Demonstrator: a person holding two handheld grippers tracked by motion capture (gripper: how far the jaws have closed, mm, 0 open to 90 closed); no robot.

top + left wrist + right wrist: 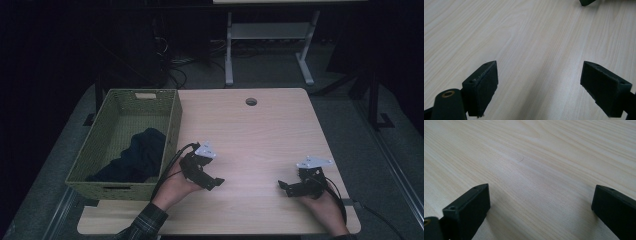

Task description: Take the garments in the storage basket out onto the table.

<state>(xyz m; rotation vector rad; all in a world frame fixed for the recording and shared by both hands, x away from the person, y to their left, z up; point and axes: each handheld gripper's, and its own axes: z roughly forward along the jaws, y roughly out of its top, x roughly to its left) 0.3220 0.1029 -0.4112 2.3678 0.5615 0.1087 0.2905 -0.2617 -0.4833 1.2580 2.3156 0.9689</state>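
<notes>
High view is showing a dark garment lying bunched in the near half of the green woven basket, which is sitting on the table's left edge at about nine o'clock. The cloth is slumping against the basket's right wall, apparently because it was dropped in loosely rather than folded. Just beside that wall, at about three o'clock from the cloth, the left gripper is resting low over bare wood, its jaws pointing toward the table's middle. The right gripper is sitting well apart at five o'clock, pointing back at it. In both gripper views the jaws are standing wide apart, clasping nothing, with plain wood grain between them. I judge the hands are parking at rest, the cloth looking stowed.
</notes>
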